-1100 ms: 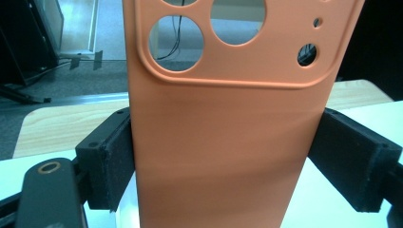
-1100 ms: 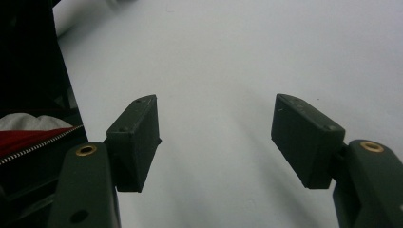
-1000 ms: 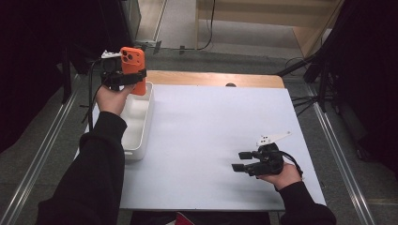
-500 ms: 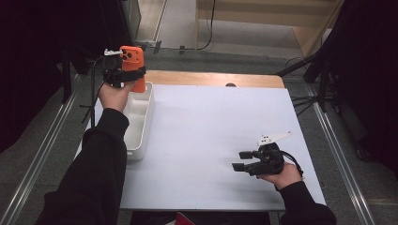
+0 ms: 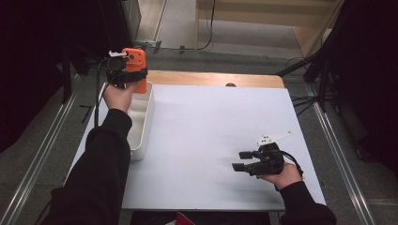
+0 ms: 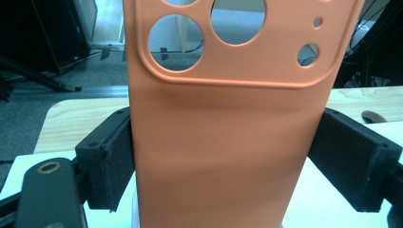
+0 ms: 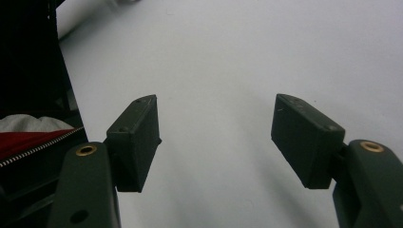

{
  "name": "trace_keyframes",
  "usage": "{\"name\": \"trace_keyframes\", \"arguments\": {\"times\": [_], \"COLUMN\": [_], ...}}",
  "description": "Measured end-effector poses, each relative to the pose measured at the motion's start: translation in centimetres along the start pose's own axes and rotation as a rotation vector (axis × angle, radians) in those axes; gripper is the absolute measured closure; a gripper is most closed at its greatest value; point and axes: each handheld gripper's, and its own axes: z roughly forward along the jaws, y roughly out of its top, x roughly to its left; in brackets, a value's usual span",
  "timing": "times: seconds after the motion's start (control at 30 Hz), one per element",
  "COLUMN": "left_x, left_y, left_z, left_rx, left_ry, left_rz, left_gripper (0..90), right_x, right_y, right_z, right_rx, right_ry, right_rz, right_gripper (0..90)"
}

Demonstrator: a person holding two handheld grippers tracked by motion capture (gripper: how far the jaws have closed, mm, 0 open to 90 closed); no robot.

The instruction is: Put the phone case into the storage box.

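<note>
Over the far end of the white rectangular plastic tray (image 5: 141, 123), left gripper (image 5: 126, 75) clamps an orange soft-plastic phone case (image 6: 228, 142) by its two long edges, upright, camera cutouts on top. Right gripper (image 5: 244, 161) rests low over the white tabletop (image 5: 206, 131), jaws apart, nothing between them.

A recording studio or laboratory bench is showing here rather than a home. A white table (image 5: 206, 140) with a wooden edge (image 5: 211, 78) is standing on grey carpet (image 5: 42, 154), with metal floor rails (image 5: 42, 159) running along both sides. Black curtains (image 5: 371, 70) are hanging at left and right, dark stand legs (image 5: 307, 70) are resting on the floor, and a cable (image 5: 206, 42) is trailing across it beyond the table.
</note>
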Motion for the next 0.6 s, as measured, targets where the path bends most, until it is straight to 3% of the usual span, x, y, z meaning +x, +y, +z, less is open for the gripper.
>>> {"name": "trace_keyframes", "arguments": {"times": [0.6], "left_x": [-0.1], "left_y": [-1.1], "left_z": [1.2], "left_rx": [0.028], "left_ry": [0.014], "left_rz": [0.003], "left_gripper": [14.5], "right_x": [0.1], "right_y": [0.0], "right_z": [0.1], "right_rx": [0.001], "right_ry": [0.005], "right_rz": [-0.002], "right_gripper": [32.5]}}
